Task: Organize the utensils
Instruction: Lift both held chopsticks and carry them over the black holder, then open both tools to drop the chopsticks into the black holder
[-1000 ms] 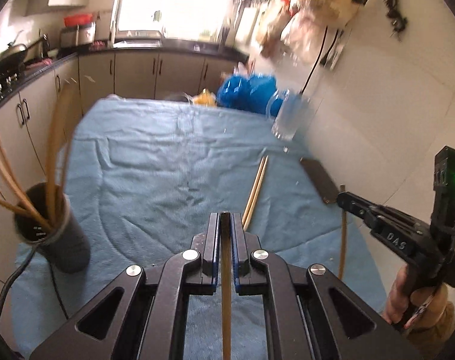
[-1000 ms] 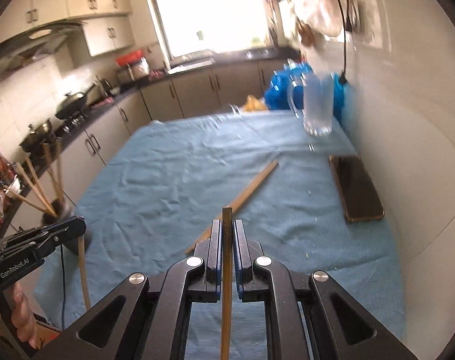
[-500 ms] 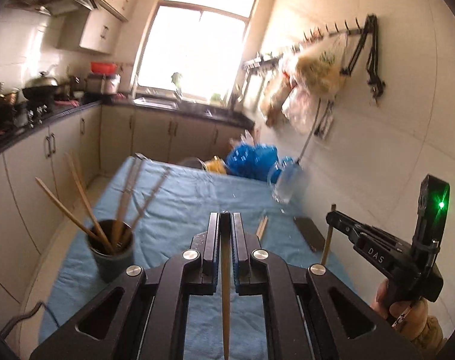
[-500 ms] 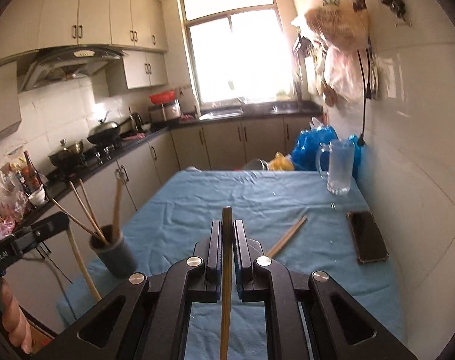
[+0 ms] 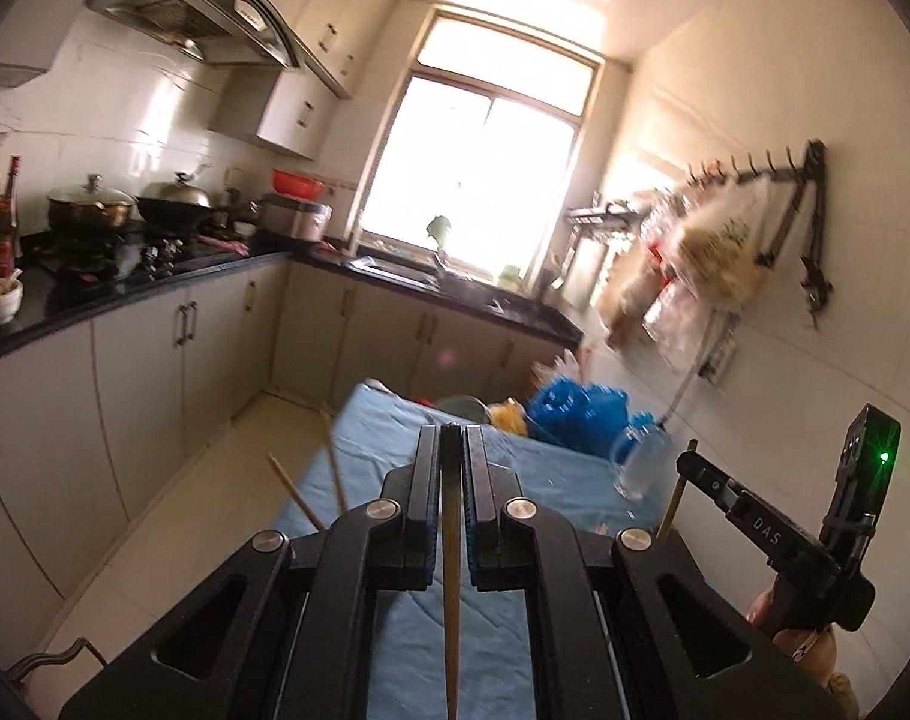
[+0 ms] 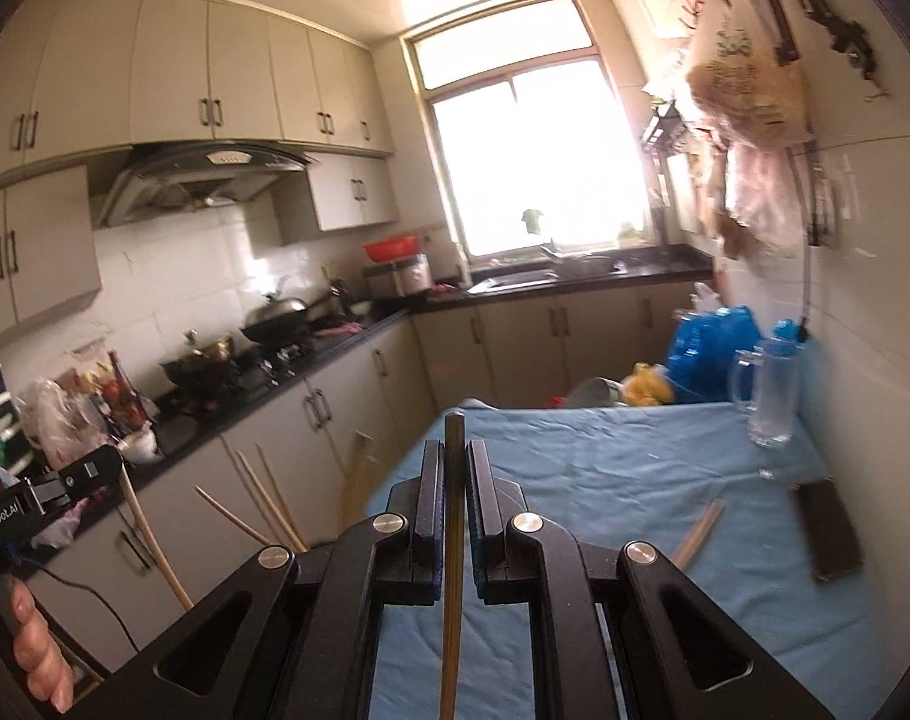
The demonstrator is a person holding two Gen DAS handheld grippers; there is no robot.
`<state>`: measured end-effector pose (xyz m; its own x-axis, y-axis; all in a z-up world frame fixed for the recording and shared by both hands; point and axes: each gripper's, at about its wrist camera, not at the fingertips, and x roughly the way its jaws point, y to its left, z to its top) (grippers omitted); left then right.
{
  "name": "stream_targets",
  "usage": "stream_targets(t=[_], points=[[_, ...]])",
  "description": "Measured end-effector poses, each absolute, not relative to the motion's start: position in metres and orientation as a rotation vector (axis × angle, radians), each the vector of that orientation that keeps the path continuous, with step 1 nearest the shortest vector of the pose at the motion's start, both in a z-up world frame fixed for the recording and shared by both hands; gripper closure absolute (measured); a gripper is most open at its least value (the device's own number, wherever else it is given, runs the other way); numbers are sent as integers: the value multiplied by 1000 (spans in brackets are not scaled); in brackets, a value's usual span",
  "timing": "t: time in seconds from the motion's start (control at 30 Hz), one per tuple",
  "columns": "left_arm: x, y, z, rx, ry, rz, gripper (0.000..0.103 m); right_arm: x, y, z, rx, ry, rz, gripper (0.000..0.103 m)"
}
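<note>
A: What is the left gripper (image 5: 452,438) doing?

B: Its jaws are pinching a single wooden chopstick (image 5: 452,570), which is running back along the slot toward the camera. The right gripper (image 6: 453,456) is doing the same with a second chopstick (image 6: 452,552), whose blunt end is poking just past the fingertips.

A: And the two hands relative to each other?

B: In the left wrist view, the right gripper is hanging off to the right, a hand (image 5: 778,630) wrapping its handle, its chopstick standing nearly upright. In the right wrist view, the left gripper (image 6: 104,471) is sitting low at the left with fingers (image 6: 35,642) curling round the grip.

A: What is lying below and beyond?

B: Under both grippers a table with a blue cloth (image 6: 604,480) is stretching ahead. Just right of the right gripper a loose pair of chopsticks (image 6: 697,531) is lying on it, and farther right a dark phone (image 6: 829,534). To the left, more chopsticks (image 6: 263,498) are sticking up in a bunch; their holder is hiding behind the gripper body.

A: Farther off?

B: A glass mug (image 6: 766,396) is standing at the cloth's far right, with blue bags (image 6: 712,348) behind it.
</note>
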<state>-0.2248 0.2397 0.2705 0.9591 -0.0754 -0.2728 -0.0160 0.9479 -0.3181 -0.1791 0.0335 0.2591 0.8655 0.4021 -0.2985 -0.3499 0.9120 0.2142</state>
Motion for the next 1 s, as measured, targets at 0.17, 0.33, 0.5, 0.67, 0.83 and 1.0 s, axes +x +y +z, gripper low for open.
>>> stream_targets(t=[0.17, 0.33, 0.5, 0.67, 0.83, 1.0], points=[[-218, 266, 286, -323, 234, 19, 97, -156, 76, 270, 190, 316, 466, 96], [-201, 283, 297, -323, 188, 55, 97, -138, 119, 281, 194, 255, 506, 96], [-172, 292, 298, -344, 160, 61, 97, -121, 154, 285, 174, 197, 505, 96], [-140, 290, 282, -312, 169, 100, 97, -104, 173, 275, 146, 171, 479, 96], [-111, 295, 256, -332, 234, 107, 97, -83, 180, 252, 138, 219, 464, 96], [-98, 296, 237, -334, 291, 115, 97, -74, 179, 230, 122, 274, 458, 95]])
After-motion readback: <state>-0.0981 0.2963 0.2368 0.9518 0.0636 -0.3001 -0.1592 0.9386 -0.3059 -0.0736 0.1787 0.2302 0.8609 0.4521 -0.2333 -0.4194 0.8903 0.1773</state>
